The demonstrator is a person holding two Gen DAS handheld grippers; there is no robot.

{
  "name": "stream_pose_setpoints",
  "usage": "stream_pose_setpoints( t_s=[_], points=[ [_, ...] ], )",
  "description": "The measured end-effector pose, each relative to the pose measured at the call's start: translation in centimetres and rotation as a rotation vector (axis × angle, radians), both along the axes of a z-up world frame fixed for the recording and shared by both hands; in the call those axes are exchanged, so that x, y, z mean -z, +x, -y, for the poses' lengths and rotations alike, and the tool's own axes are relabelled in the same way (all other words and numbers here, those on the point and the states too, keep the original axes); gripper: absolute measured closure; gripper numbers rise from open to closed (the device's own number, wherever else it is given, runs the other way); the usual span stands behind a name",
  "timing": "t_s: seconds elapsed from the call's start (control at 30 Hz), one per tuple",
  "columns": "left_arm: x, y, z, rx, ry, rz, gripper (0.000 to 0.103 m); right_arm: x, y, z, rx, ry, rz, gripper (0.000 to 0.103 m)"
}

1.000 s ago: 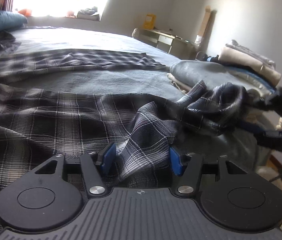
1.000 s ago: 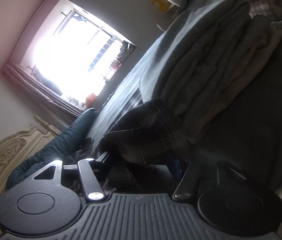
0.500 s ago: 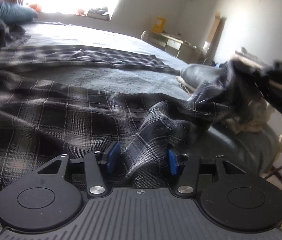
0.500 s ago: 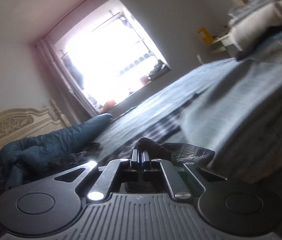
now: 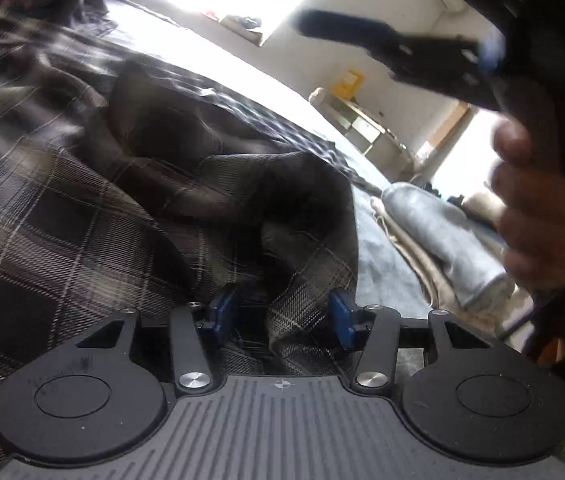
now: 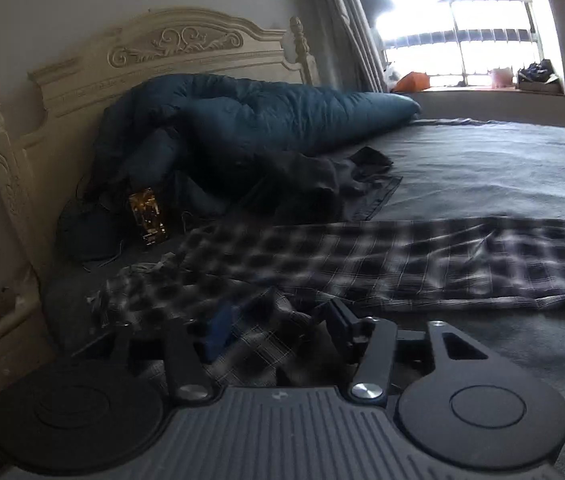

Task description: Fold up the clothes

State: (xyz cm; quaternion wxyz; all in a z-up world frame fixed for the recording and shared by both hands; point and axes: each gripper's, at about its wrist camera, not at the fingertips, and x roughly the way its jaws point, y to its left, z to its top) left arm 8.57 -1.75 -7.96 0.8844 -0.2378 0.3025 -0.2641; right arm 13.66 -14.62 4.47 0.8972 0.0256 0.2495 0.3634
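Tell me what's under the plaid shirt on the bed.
The grey bedsheet shows all around the plaid shirt and seems to carry on beneath it. Whether anything else lies under the shirt cannot be seen; the cloth covers it fully.

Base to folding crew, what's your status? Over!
Right gripper jaws just opened, plaid cloth loose between. Left gripper jaws apart, cloth bunched between. Right hand close alongside, nothing else blocking.
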Motion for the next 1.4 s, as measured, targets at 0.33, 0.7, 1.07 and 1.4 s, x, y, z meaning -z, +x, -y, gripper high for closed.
stream_pose_setpoints(
  t_s=[0.33, 0.7, 1.07, 1.4],
  points=[
    [0.3, 0.1, -0.8, -0.001, -0.060, -0.016, 0.053, 4.6, -1.8, 14.7, 0.368, 0.307, -0.244, 0.033],
    [-2.0, -1.6, -0.6, 0.009, 0.096, 0.060, 0.048, 10.3, 4.4, 15.7, 0.404, 0.426, -0.370, 0.039],
    [-3.0, -1.4, -0.4, 0.039, 0.175, 0.111, 0.046, 4.5, 3.3, 8.0, 0.155, -0.202, 0.068, 0.029],
    [-5.7, 7.7, -6.0, -0.059, 0.232, 0.127, 0.040, 4.8, 1.8, 3.3, -0.178, -0.683, 0.326, 0.030]
  ],
)
